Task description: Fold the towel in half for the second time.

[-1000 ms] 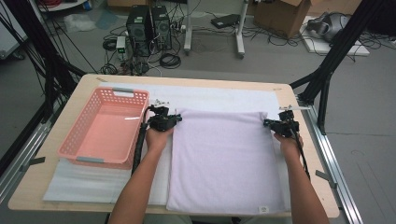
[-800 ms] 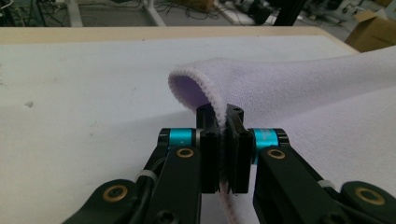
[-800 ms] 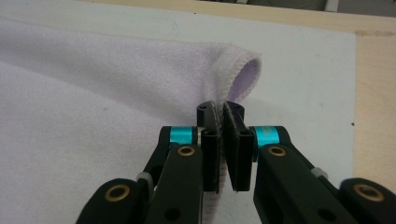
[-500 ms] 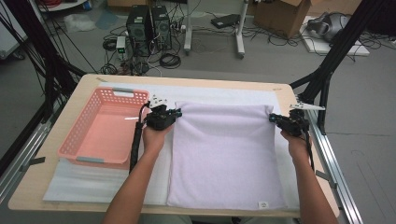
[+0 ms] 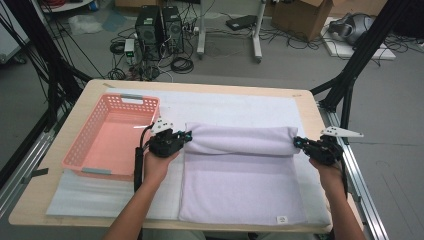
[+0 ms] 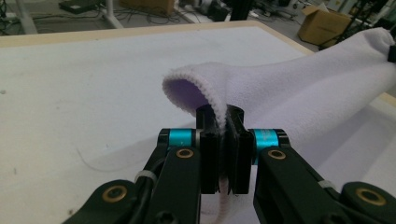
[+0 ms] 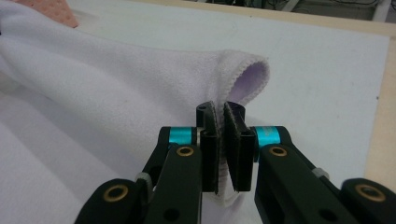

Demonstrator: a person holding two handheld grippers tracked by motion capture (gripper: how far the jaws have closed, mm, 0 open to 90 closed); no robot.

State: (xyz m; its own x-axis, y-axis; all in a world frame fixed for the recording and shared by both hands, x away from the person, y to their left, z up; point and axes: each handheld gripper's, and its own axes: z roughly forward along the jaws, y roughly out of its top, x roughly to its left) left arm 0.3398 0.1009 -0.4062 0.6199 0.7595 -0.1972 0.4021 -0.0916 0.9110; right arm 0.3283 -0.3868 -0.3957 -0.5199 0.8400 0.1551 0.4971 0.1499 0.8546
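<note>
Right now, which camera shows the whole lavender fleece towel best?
The high view: the lavender fleece towel lies full length on the white mat, its far edge lifted into a fold between both grippers. The left gripper view shows one pinched corner close up; the right gripper view shows the other.
</note>
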